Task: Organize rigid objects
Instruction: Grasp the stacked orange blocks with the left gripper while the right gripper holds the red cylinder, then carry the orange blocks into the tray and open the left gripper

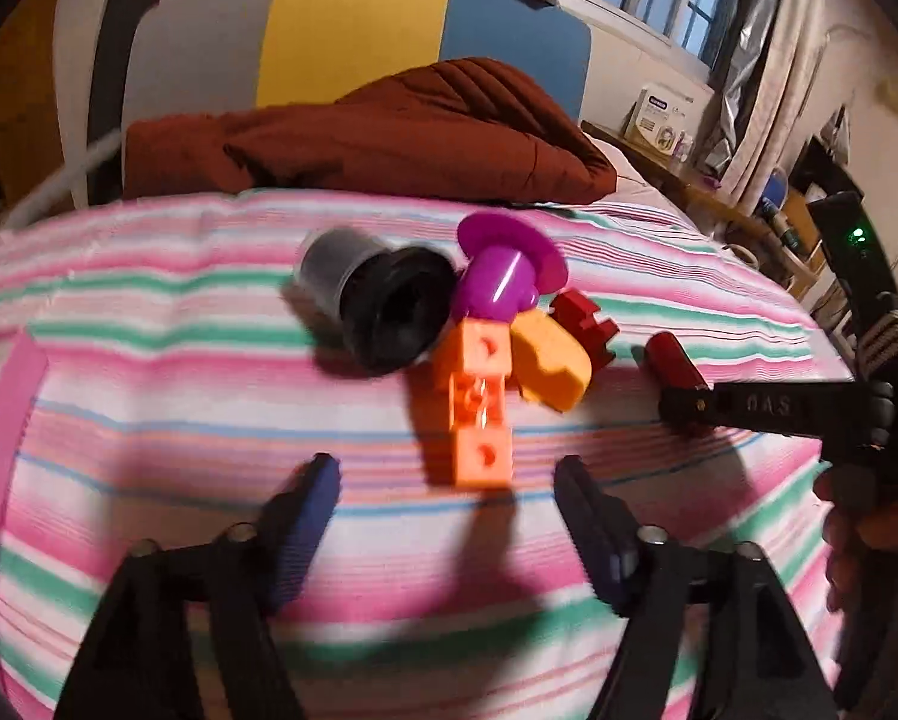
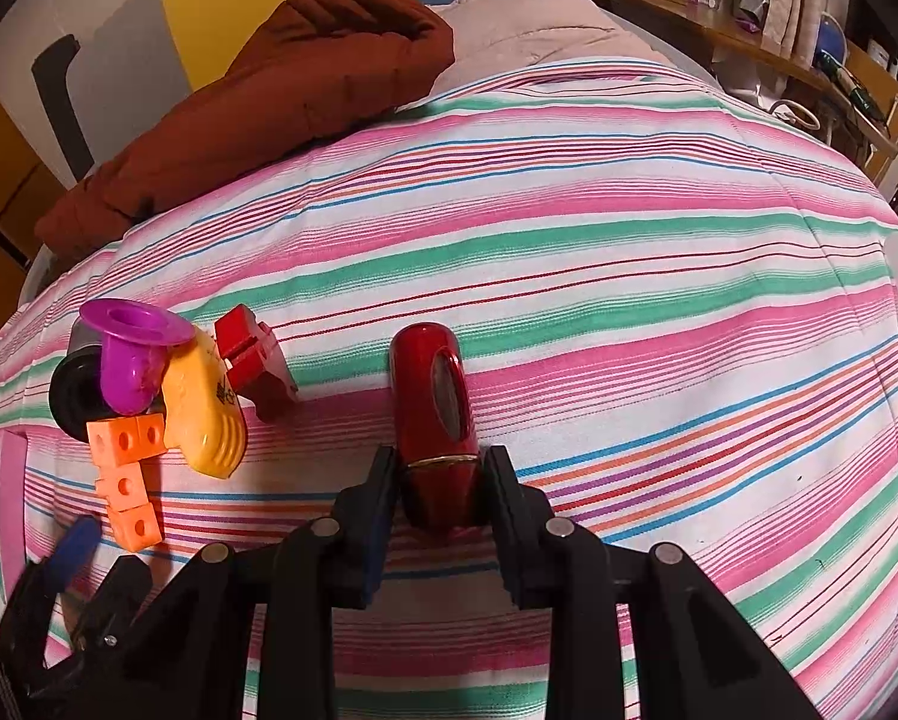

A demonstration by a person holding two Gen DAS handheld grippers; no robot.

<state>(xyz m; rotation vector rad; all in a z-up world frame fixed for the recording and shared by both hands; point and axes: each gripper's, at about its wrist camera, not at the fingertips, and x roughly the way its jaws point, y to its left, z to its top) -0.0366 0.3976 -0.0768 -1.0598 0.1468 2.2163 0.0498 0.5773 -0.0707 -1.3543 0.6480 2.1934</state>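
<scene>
- Right gripper (image 2: 443,480) clamped on the glossy red case (image 2: 434,396), centre frame on the striped bedspread (image 2: 628,252)
- Left gripper (image 1: 446,492) jaws apart, nothing between; orange block (image 1: 475,402) just ahead
- Toy pile at left: purple funnel (image 2: 128,348), yellow piece (image 2: 206,414); its print unreadable

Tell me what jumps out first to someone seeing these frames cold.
The pink, green and white striped bedspread fills both views, with a bright heap of toys at its left in the right wrist view: purple funnel piece, orange block strip, yellow piece, black cup. The right gripper clamps a glossy red bottle apart from the heap; the left gripper stands open just short of the orange blocks.
</scene>
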